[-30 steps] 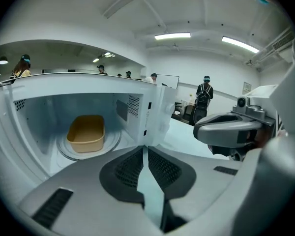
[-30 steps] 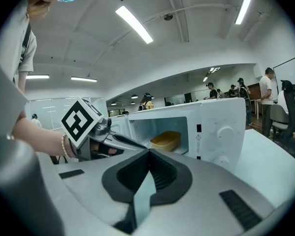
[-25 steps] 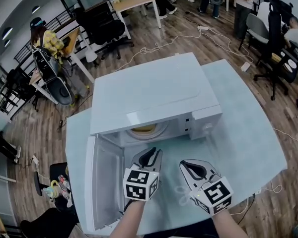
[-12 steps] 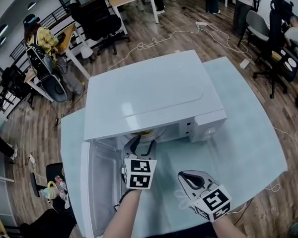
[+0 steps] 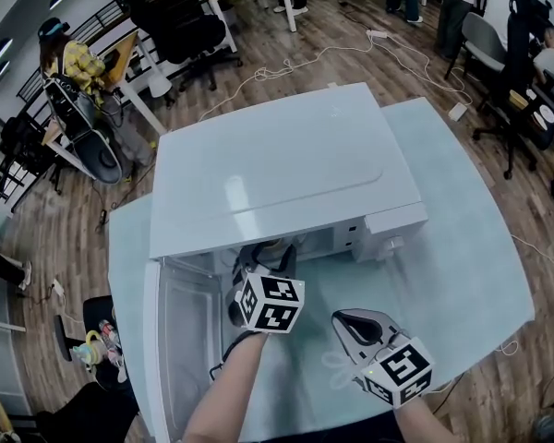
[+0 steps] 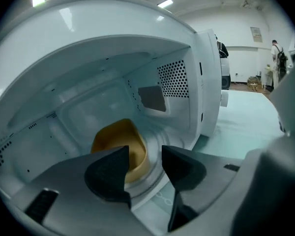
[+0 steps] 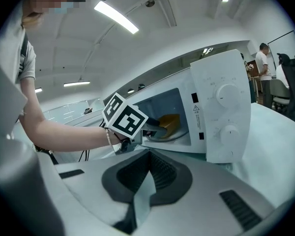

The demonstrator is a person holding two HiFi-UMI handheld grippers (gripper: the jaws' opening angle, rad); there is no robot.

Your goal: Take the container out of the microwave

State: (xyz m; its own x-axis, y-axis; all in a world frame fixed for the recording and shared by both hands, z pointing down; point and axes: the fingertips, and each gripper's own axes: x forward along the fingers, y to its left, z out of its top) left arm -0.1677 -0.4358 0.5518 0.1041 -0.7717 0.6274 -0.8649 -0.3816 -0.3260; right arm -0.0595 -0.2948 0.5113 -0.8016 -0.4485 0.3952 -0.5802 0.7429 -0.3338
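Left gripper has entered the microwave, jaws just spread and empty. The container sits at 11 o'clock, so an off-centre pinch could tip it. Right gripper is closed.

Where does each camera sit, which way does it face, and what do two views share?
Head view: head-mounted, looks down on the microwave; both forearms show.
Left gripper view: on left gripper, faces the cavity; own jaws, just opening, empty; container ahead.
Right gripper view: on right gripper, faces microwave's front; own shut jaws, left forearm.
Gripper views share the container.
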